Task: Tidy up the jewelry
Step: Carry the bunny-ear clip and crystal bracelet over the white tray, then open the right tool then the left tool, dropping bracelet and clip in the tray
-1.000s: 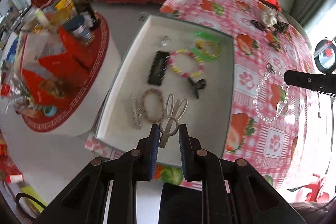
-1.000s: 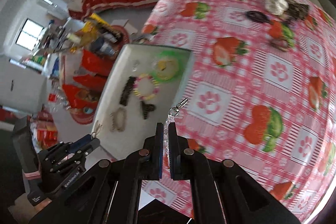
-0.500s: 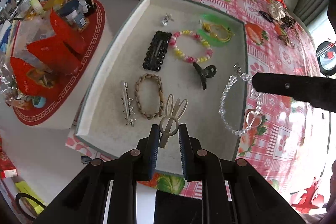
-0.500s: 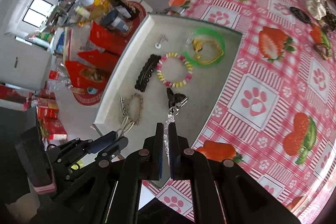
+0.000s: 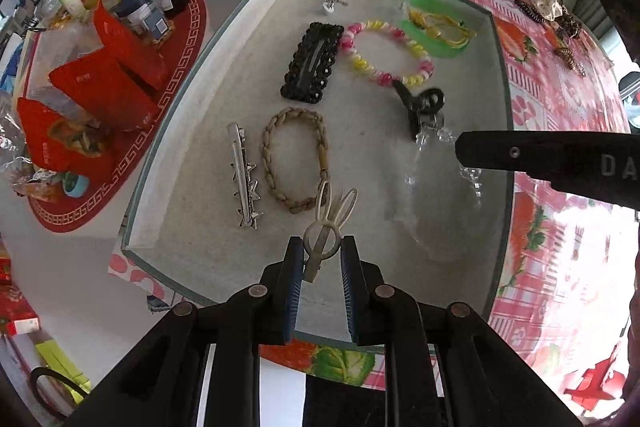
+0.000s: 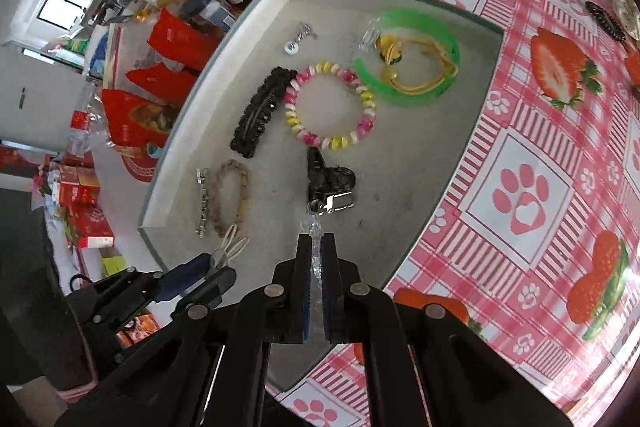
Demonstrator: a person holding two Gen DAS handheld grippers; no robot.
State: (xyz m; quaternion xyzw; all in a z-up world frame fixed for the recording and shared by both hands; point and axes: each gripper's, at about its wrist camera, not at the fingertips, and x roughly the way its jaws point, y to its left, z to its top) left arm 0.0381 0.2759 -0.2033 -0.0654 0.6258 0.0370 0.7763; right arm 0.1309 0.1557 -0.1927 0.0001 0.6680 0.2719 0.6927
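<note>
A grey tray (image 5: pixel 208 39) (image 6: pixel 486 95) lies on the table and holds several pieces of jewelry. My left gripper (image 5: pixel 322 253) is shut on a cream bunny-ear hair clip (image 5: pixel 330 223) just above the tray's near part. My right gripper (image 6: pixel 316 247) is shut on a clear bead bracelet (image 5: pixel 416 163) (image 6: pixel 314 227), which hangs over the tray's right half beside a black claw clip (image 5: pixel 420 105) (image 6: pixel 326 177). The right gripper also shows in the left wrist view (image 5: pixel 464 149); the left one shows in the right wrist view (image 6: pixel 218 271).
In the tray lie a black hair clip (image 5: pixel 312 63), a pink-yellow bracelet (image 5: pixel 384 53), a green bangle (image 6: pixel 424 63), a braided bracelet (image 5: pixel 294 159) and a spiked silver clip (image 5: pixel 244 181). More hair pieces (image 5: pixel 552 15) lie on the strawberry tablecloth (image 6: pixel 552 131). A cluttered side table (image 5: pixel 100 75) stands left.
Both grippers have come in lower over the tray. The right gripper has carried the clear bracelet from above the tablecloth to above the tray's right half.
</note>
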